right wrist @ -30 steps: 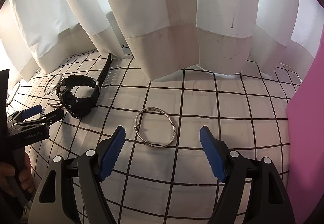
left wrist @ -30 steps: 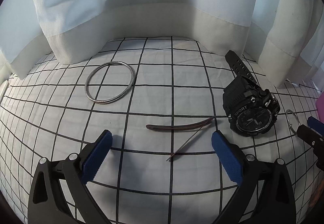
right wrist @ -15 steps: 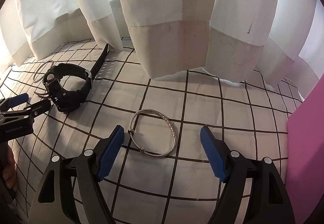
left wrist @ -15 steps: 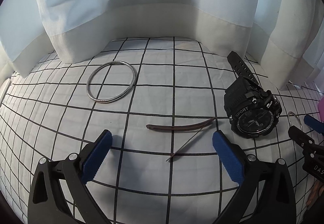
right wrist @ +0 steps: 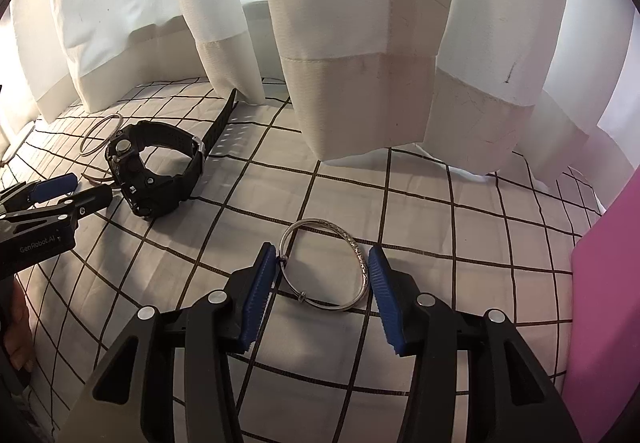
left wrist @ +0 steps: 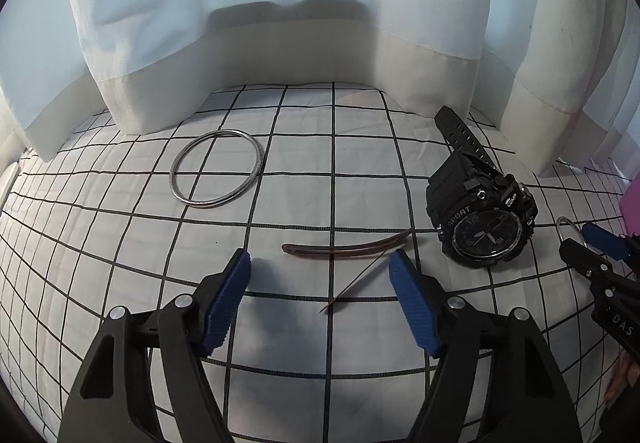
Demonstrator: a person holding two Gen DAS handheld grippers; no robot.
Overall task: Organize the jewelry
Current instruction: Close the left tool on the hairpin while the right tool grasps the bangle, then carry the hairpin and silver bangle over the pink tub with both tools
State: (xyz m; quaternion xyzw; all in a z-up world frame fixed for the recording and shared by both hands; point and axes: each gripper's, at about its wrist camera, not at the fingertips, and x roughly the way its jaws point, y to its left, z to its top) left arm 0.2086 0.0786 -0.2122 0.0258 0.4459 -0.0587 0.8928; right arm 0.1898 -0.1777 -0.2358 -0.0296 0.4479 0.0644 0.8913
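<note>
On the checked cloth a brown curved hairpin [left wrist: 344, 250] lies with its thin prong pointing back between the pads of my left gripper [left wrist: 320, 257]. Those jaws are closing and the pads are clear of the pin. A plain silver bangle [left wrist: 208, 205] rests at the far left and a black sport watch [left wrist: 480, 219] to the right. In the right wrist view an engraved silver bangle [right wrist: 356, 249] lies flat between the blue pads of my right gripper [right wrist: 322, 255]. Its jaws are closing and both pads touch the bangle's rim.
White curtains [right wrist: 360, 43] hang down onto the back of the checked cloth [right wrist: 480, 223]. A pink object [right wrist: 600, 283] stands at the right edge. The watch [right wrist: 176, 183] and the left gripper [right wrist: 80, 189] sit left of the right gripper; a hand shows at lower left.
Both grippers' jaws have narrowed. The right gripper's pads have come in against the sides of the engraved bangle. The left gripper's pads have moved in beside the hairpin; nothing on the cloth has shifted.
</note>
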